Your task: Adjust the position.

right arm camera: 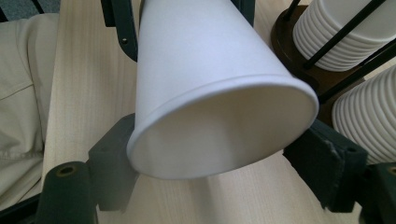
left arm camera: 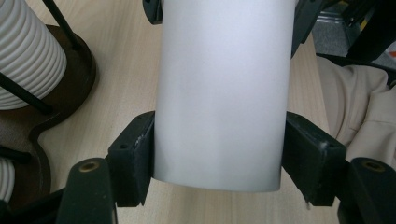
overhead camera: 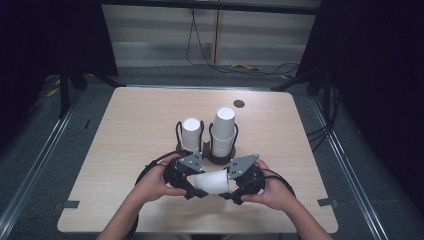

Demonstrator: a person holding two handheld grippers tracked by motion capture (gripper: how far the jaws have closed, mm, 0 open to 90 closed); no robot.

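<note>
A white paper cup lies on its side above the table's front edge, held between both grippers. My left gripper is shut on the narrow base end, with its pads pressed against both sides of the cup. From the right, my right gripper grips the wide rim end. The cup's open mouth faces that camera and sits between the two jaws. Just behind stand two stacks of white cups, a short one and a taller one, in a dark wire holder.
The holder's brown base and ribbed cup stacks are close behind the held cup. A small dark round grommet sits at the table's far side. The person's trousers lie past the table edge. Bare wood spreads left and right.
</note>
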